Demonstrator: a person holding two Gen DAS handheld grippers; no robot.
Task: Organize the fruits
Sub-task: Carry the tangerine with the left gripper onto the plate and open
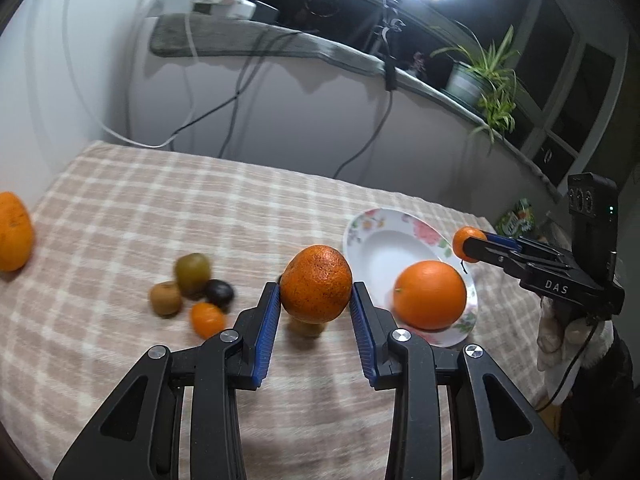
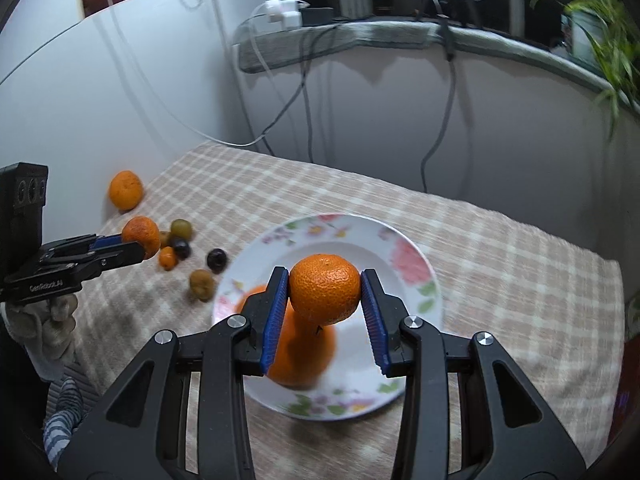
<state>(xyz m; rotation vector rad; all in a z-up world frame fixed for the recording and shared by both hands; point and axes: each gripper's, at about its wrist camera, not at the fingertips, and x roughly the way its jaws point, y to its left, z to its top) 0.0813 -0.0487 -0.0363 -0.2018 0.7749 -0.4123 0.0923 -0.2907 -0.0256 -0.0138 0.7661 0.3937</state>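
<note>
both black two-finger grippers with blue ribbed pads grip orange fruit above the checked cloth.

left gripper (image 1: 316, 300) is clamped on a speckled, dull-orange mandarin (image 1: 316, 284), held over the beige-and-white plaid tablecloth (image 1: 120, 208); right gripper (image 2: 325, 296) is clamped on a smaller bright-orange mandarin (image 2: 325, 294), held above the white floral-rimmed plate (image 2: 412, 268). a large smooth orange (image 1: 430, 295) sits in that plate. to the left on the cloth lies a loose cluster: two brownish-green kiwis (image 1: 192, 270), a dark plum (image 1: 219, 294) and a small orange kumquat-like fruit (image 1: 207, 320); another large orange fruit (image 1: 14, 238) lies well apart at the cloth's far left edge.
</note>
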